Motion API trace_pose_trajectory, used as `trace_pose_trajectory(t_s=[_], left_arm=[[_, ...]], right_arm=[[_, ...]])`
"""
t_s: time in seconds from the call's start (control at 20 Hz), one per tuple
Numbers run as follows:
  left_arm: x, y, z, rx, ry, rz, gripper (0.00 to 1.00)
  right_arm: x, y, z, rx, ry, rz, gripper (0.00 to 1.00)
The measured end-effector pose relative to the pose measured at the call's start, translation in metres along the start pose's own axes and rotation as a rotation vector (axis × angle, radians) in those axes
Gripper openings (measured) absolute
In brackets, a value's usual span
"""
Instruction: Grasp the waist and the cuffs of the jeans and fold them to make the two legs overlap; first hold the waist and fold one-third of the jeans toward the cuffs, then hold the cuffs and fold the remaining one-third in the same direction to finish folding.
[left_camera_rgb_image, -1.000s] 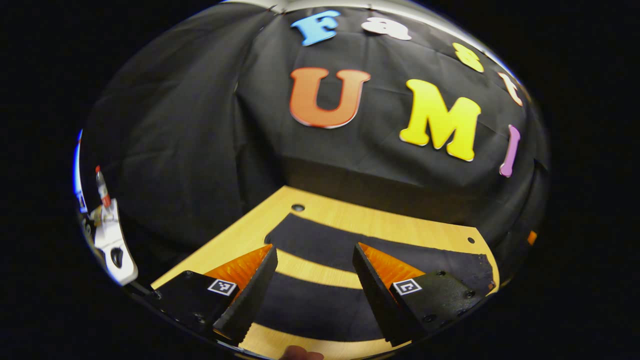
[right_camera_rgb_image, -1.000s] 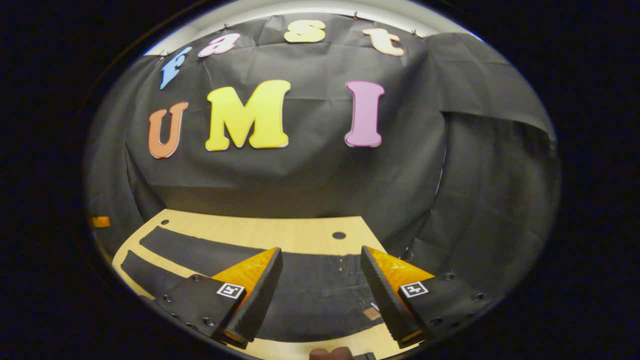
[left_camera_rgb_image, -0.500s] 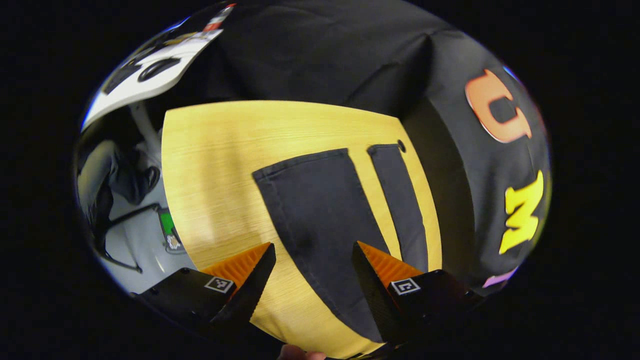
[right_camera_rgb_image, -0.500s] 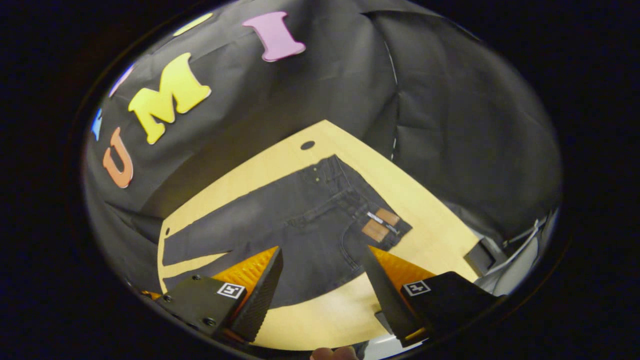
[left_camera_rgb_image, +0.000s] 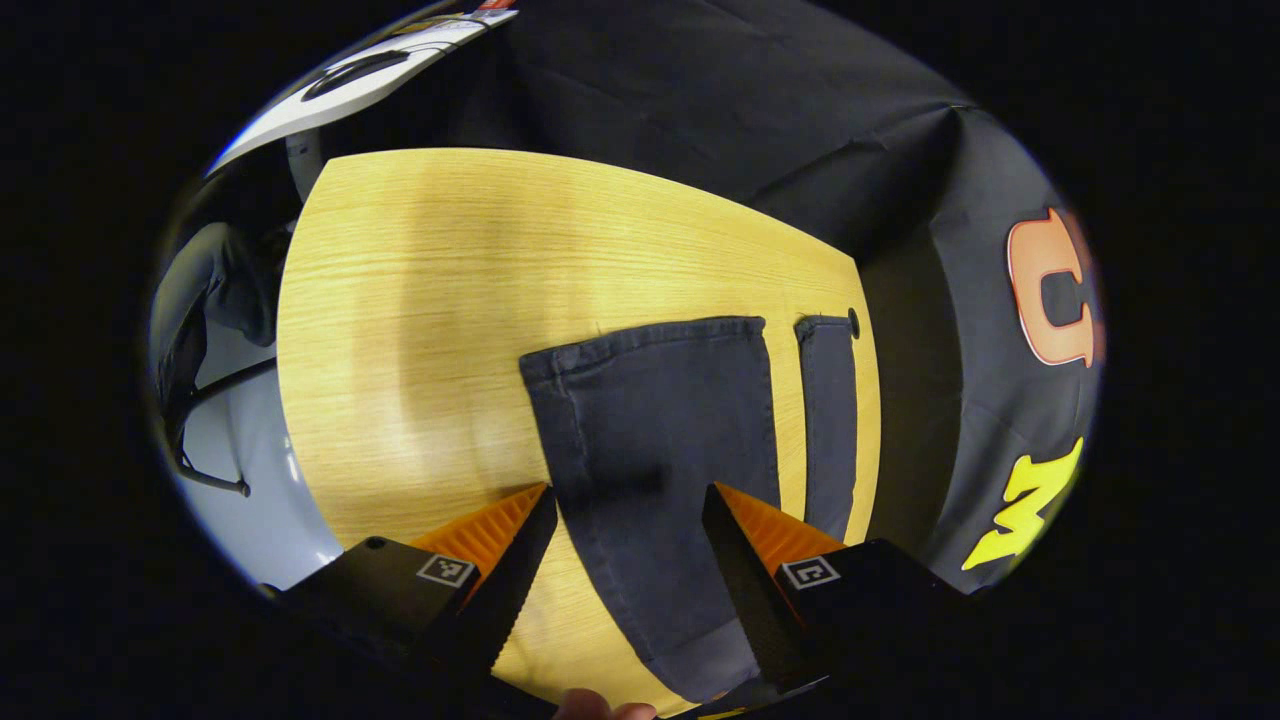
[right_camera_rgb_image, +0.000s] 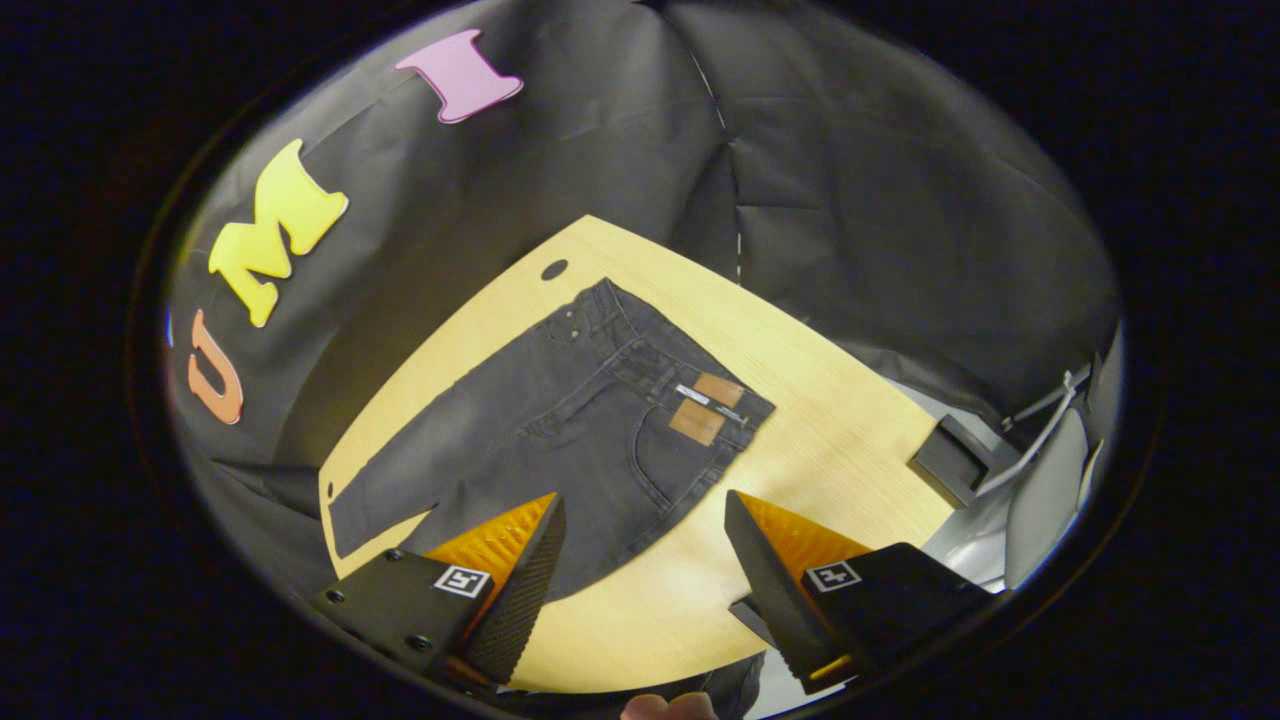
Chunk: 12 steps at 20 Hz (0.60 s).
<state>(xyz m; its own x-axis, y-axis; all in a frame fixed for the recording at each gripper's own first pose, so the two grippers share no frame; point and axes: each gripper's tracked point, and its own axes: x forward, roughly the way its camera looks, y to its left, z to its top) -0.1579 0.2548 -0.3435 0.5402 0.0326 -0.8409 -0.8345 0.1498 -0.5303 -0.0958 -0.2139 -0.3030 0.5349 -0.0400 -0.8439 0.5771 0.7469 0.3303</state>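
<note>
Dark jeans (right_camera_rgb_image: 560, 430) lie flat and unfolded on the wooden table (right_camera_rgb_image: 820, 440). In the right gripper view the waist (right_camera_rgb_image: 690, 385) with its tan patch is at the right, the legs run off to the lower left. In the left gripper view the two cuffs show: the near leg's cuff (left_camera_rgb_image: 640, 340) and the far leg's cuff (left_camera_rgb_image: 826, 325). My left gripper (left_camera_rgb_image: 625, 510) hovers open above the near leg. My right gripper (right_camera_rgb_image: 645, 520) hovers open above the seat of the jeans, holding nothing.
The table (left_camera_rgb_image: 430, 300) has small holes near its back edge (right_camera_rgb_image: 553, 269). A dark box (right_camera_rgb_image: 950, 460) sits off the table's right end. A white device (left_camera_rgb_image: 360, 75) and grey floor (left_camera_rgb_image: 240, 500) lie beyond the table's left end.
Both grippers have tilted from facing the wall to looking down at the table. The left view swung to the cuffs, the right view to the waist. Jeans lie unmoved.
</note>
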Motion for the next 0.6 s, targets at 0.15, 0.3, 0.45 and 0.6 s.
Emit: trace_pose_trajectory(t_s=[0.15, 0.3, 0.45, 0.6], left_arm=[[0.009, -0.014, 0.002, 0.033, 0.0, -0.023, 0.95], [0.017, -0.026, 0.004, 0.013, -0.007, -0.047, 0.94], [0.024, -0.026, 0.005, 0.001, 0.007, -0.031, 0.86], [0.026, -0.022, 0.005, -0.028, 0.023, -0.017, 0.79]], right_arm=[[0.013, -0.011, -0.008, 0.057, 0.041, -0.004, 0.98], [0.025, -0.016, -0.01, 0.113, 0.075, -0.007, 0.98], [0.045, -0.019, -0.011, 0.172, 0.116, -0.008, 0.98], [0.066, -0.031, -0.015, 0.245, 0.149, -0.028, 0.98]])
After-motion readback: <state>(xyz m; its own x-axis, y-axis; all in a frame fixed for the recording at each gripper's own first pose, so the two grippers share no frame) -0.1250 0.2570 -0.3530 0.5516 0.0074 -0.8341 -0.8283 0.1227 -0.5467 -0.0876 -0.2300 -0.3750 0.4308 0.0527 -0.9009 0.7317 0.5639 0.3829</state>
